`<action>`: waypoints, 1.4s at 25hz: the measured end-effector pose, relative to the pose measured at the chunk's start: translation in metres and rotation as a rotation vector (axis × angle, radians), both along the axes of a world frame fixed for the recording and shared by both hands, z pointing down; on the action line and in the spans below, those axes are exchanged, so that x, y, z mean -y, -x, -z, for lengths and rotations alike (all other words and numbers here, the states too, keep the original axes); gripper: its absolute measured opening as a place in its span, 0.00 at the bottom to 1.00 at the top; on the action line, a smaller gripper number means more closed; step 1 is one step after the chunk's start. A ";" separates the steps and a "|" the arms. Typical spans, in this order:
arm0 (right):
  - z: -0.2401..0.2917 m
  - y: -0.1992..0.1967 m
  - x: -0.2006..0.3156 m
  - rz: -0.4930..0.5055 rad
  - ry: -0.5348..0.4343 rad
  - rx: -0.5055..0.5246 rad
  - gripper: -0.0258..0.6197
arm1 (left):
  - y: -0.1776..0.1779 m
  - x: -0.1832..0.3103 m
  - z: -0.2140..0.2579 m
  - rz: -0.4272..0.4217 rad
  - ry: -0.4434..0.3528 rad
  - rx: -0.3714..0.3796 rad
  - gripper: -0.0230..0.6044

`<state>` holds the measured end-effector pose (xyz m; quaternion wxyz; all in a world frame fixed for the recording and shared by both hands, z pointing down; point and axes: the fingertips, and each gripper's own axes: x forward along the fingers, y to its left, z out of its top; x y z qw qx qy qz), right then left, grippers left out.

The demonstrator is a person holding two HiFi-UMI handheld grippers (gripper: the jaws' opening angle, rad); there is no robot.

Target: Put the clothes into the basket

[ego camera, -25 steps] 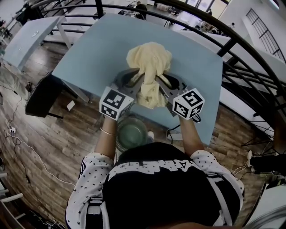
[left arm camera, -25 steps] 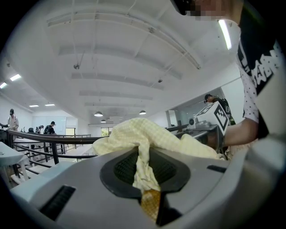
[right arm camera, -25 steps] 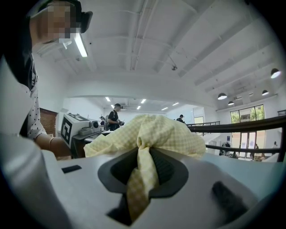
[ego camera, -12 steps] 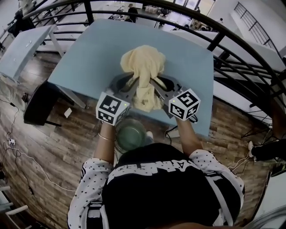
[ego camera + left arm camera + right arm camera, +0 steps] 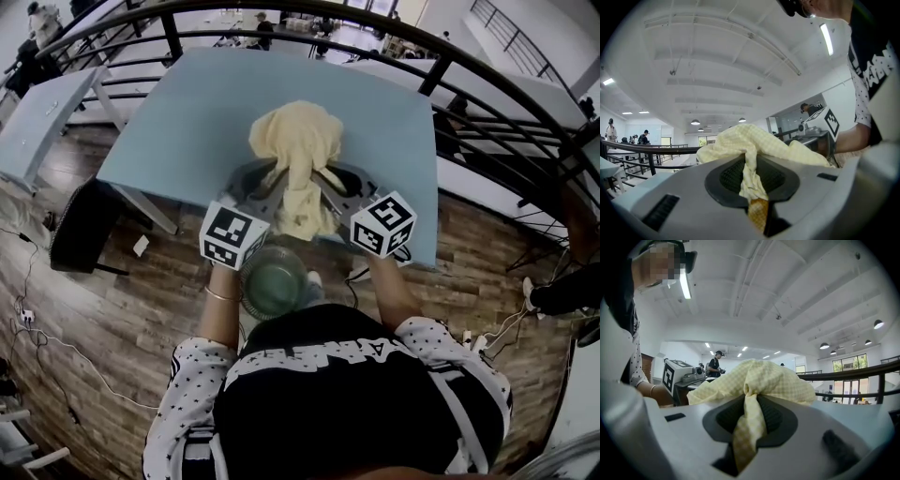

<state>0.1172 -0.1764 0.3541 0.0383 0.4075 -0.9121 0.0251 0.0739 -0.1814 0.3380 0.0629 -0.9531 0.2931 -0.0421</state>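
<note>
The person stands at the near edge of a pale blue tabletop with both forearms stretched forward and nearly level, a bracelet on the left wrist. Each hand carries a gripper whose marker cube sits close to the body: the left cube and the right cube. From there the two tools angle inward towards each other over the tabletop's edge.

The left gripper and the right gripper meet on one pale yellow checked cloth. In the left gripper view the jaws of the left gripper are clenched on a twisted fold of the cloth. This fold runs down through the dark pads, and its end pokes out below them. The right gripper view shows the same for the right gripper: its jaws pinch a gathered strip of the cloth, with the rest billowing in a mound just past the tips.

From the head view the cloth's bulk lies bunched beyond both sets of jaws, above the tabletop, and a narrower tail hangs back between the two grippers towards the near edge. Whether its underside touches the tabletop cannot be made out.

A round greenish basket stands on the wooden floor below the forearms, just in front of the person, apart from the cloth
</note>
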 end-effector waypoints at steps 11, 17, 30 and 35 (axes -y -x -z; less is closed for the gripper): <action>0.008 -0.034 -0.050 -0.054 -0.016 0.006 0.16 | -0.035 -0.049 0.009 -0.052 -0.013 0.005 0.16; 0.006 -0.024 -0.048 -0.056 -0.010 -0.007 0.16 | -0.025 -0.047 0.007 -0.060 -0.011 -0.004 0.16; 0.010 -0.048 -0.058 -0.092 -0.002 -0.022 0.16 | -0.049 -0.054 0.010 -0.094 -0.005 -0.026 0.16; 0.008 -0.052 -0.058 -0.110 0.005 -0.022 0.16 | -0.053 -0.054 0.008 -0.110 0.004 -0.029 0.16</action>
